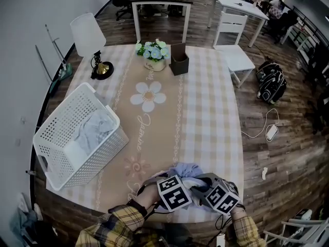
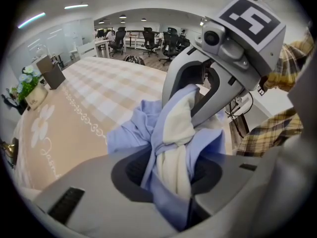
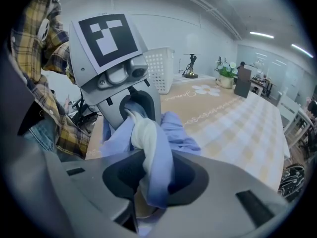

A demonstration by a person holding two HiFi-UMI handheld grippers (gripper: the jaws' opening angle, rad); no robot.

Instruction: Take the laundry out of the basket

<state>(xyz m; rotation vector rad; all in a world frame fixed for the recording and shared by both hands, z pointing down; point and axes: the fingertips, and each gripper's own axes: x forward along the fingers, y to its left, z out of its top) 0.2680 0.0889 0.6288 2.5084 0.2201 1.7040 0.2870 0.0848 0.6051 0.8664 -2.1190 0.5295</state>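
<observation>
A light blue and white garment point(image 1: 186, 172) lies bunched at the near edge of the table, held between both grippers. My left gripper point(image 1: 174, 192) is shut on a fold of the garment point(image 2: 171, 152). My right gripper point(image 1: 221, 197) is shut on another fold of the garment point(image 3: 148, 152), facing the left one at close range. The white perforated laundry basket point(image 1: 61, 153) stands at the table's left with pale grey-blue laundry point(image 1: 97, 127) inside it.
A white lamp point(image 1: 88, 37), a flower pot point(image 1: 154, 53) and a dark brown box point(image 1: 179, 59) stand at the table's far end. A white chair point(image 1: 234, 45) and a black backpack point(image 1: 271, 84) are on the floor to the right.
</observation>
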